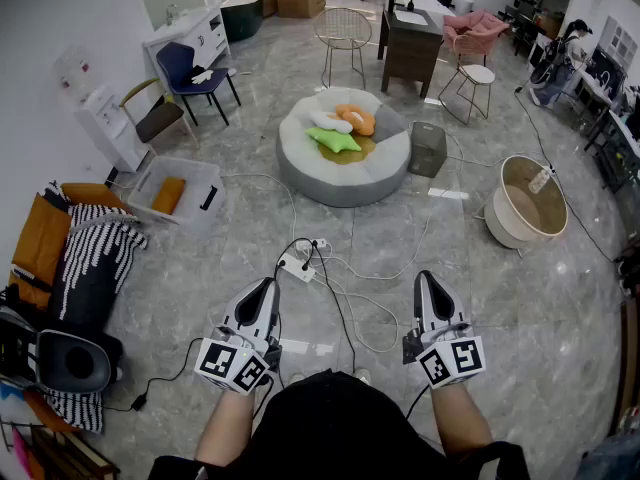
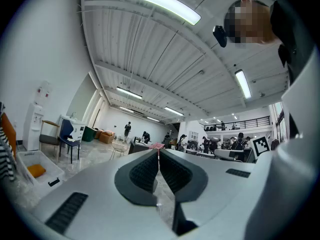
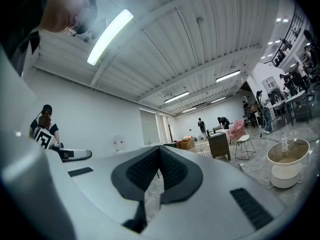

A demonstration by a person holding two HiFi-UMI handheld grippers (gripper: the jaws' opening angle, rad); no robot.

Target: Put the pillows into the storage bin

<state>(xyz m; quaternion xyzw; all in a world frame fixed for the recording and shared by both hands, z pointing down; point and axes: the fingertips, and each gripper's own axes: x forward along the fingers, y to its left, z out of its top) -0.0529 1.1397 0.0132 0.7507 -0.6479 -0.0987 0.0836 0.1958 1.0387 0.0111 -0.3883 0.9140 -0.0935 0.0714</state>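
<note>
Several pillows lie on a round grey pouf (image 1: 345,178) in the middle of the floor: a green one (image 1: 334,139), an orange one (image 1: 356,118) and a white one (image 1: 326,121). A clear storage bin (image 1: 178,190) stands to its left on the floor with an orange pillow (image 1: 168,194) inside; the bin (image 2: 31,168) also shows low at the left of the left gripper view. My left gripper (image 1: 268,288) and right gripper (image 1: 425,280) are held level near my body, far from the pouf. Both are shut with nothing between their jaws (image 2: 158,154) (image 3: 159,151).
A power strip with white and black cables (image 1: 303,265) lies on the floor just ahead of the grippers. A tipped round white tub (image 1: 525,201) is at the right, chairs (image 1: 196,76) and a dark desk (image 1: 413,43) beyond. A striped blanket and sofa (image 1: 85,258) sit at the left.
</note>
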